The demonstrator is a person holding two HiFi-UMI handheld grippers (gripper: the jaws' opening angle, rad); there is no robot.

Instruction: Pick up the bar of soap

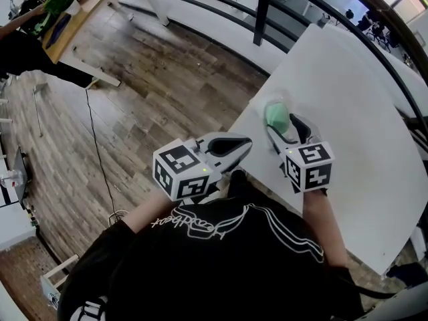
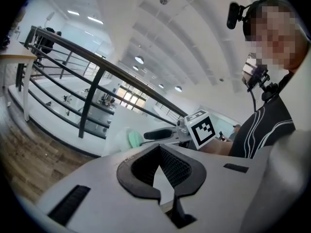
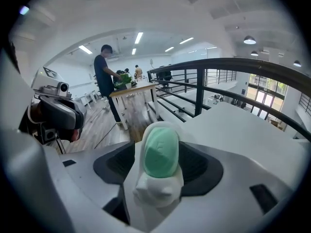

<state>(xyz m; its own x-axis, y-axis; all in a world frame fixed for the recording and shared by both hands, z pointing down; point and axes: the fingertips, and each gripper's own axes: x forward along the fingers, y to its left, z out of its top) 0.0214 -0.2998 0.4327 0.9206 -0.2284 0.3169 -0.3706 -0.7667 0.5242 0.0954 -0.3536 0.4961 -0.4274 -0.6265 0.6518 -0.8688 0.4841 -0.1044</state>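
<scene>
A pale green bar of soap point(image 1: 277, 116) sits in a whitish holder point(image 3: 158, 191) near the left corner of the white table point(image 1: 348, 92). My right gripper point(image 1: 286, 127) is open, its two dark pads standing on either side of the soap point(image 3: 161, 152) with the bar between them. To the left my left gripper point(image 1: 242, 144) hangs off the table's edge, above the floor. It is shut with nothing in it, and its view shows the fingertips meeting point(image 2: 158, 147). From there the soap point(image 2: 133, 139) and the right gripper's marker cube point(image 2: 201, 128) appear ahead.
A dark metal railing point(image 1: 262, 9) runs behind the table. Wooden floor point(image 1: 147, 92) with a thin cable point(image 1: 97, 146) lies to the left. A person point(image 3: 104, 74) stands at a wooden table point(image 1: 83, 9) far off. The white table's near edge and corner are close to both grippers.
</scene>
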